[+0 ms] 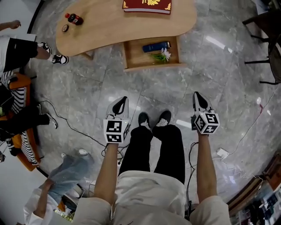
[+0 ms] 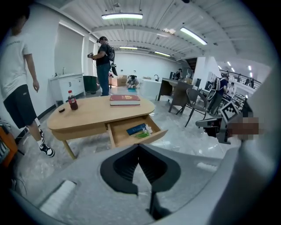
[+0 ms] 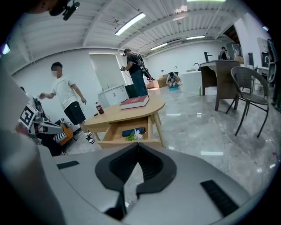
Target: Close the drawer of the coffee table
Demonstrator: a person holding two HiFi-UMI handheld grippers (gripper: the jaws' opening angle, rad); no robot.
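The wooden coffee table (image 1: 101, 26) stands at the top of the head view, with its drawer (image 1: 131, 59) pulled out toward me. Inside the drawer lie a blue box (image 1: 156, 46) and a small white flower (image 1: 163, 56). My left gripper (image 1: 124, 99) and right gripper (image 1: 196, 94) hover over the floor well short of the drawer, both shut and empty. The left gripper view has the open drawer (image 2: 151, 137) ahead beyond the shut left gripper (image 2: 138, 147). In the right gripper view the drawer (image 3: 131, 141) lies ahead of the shut right gripper (image 3: 137, 145).
A red book (image 1: 147, 5), a cola bottle (image 1: 73, 18) and a bottle cap (image 1: 65, 28) sit on the tabletop. People stand and sit at the left (image 1: 17, 52). Dark chairs (image 1: 263, 39) are at the right. A cable (image 1: 74, 129) runs across the grey marble floor.
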